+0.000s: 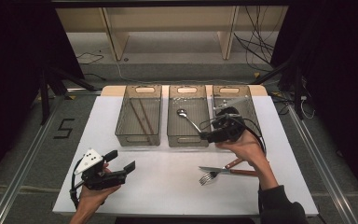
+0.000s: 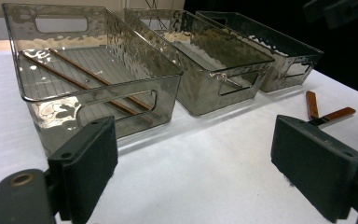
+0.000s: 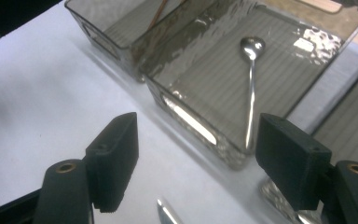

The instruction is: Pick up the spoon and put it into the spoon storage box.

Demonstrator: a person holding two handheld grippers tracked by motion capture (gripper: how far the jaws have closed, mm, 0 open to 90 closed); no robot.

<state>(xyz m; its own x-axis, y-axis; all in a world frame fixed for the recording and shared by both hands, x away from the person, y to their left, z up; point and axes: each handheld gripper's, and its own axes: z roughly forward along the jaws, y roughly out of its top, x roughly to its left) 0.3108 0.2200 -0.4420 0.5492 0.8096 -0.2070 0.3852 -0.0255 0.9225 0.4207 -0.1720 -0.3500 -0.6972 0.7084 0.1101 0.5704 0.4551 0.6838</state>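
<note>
Three clear grey bins stand in a row at the back of the white table. Two brown chopsticks (image 1: 140,119) (image 2: 84,79) lie in the left bin (image 1: 121,116) (image 2: 98,95). A metal spoon (image 1: 186,116) (image 3: 251,93) lies in the middle bin (image 1: 172,135) (image 3: 191,123). My right gripper (image 1: 209,131) (image 3: 196,158) hovers open over that bin's front right corner with nothing between its jaws. My left gripper (image 1: 121,161) (image 2: 209,163) rests open and empty at the front left, pointing at the bins. A fork (image 1: 209,177) and a knife (image 1: 223,171) with wooden handles lie crossed below the right hand.
The right bin (image 1: 254,112) (image 2: 289,60) sits partly behind my right hand. The wooden handles (image 2: 312,103) lie on the table to the right of the bins. A knife tip (image 3: 168,214) pokes in at the bottom. Bare white table spreads between the two grippers.
</note>
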